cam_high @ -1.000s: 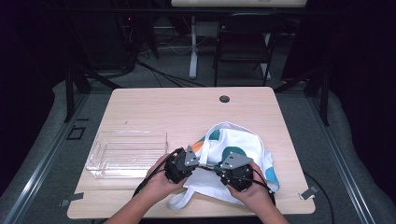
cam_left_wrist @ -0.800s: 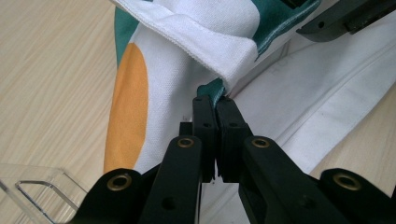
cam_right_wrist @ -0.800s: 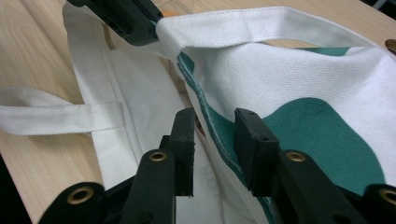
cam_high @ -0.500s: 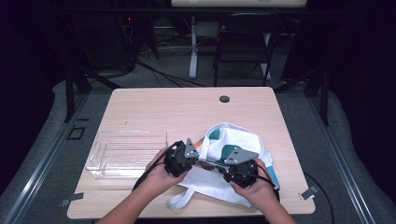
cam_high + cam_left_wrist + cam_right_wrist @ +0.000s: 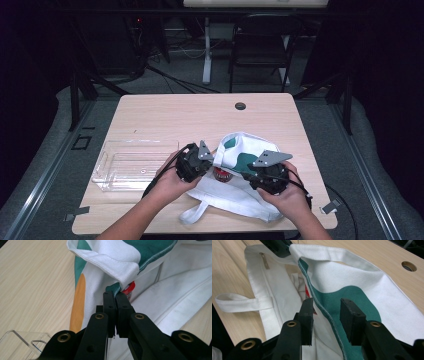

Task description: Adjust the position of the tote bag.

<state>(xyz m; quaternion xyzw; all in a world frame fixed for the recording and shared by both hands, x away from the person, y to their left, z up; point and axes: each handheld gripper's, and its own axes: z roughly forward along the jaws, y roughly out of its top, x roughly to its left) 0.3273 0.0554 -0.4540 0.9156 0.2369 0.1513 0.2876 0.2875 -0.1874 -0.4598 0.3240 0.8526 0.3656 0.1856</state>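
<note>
Holding tote bag [image 5: 240,155] mouth open, red can [image 5: 221,175] sitting inside.
Left gripper [image 5: 115,296] pinching the rim tight; right gripper [image 5: 326,307] just opening, jaws straddling the rim loosely.

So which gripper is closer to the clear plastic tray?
Left. The left gripper sits just beside the clear plastic tray, pinching the tote bag. The right gripper is across the bag.

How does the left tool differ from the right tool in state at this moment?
The left tool is shut, pinching the bag's rim. The right tool stands open; the bag's edge passes between its jaws, which have just been opening, unpressed. In the high view, the left tool sits at the bag's left side, the right tool at its right. Both are black, hand-held and at the same bag.
</note>
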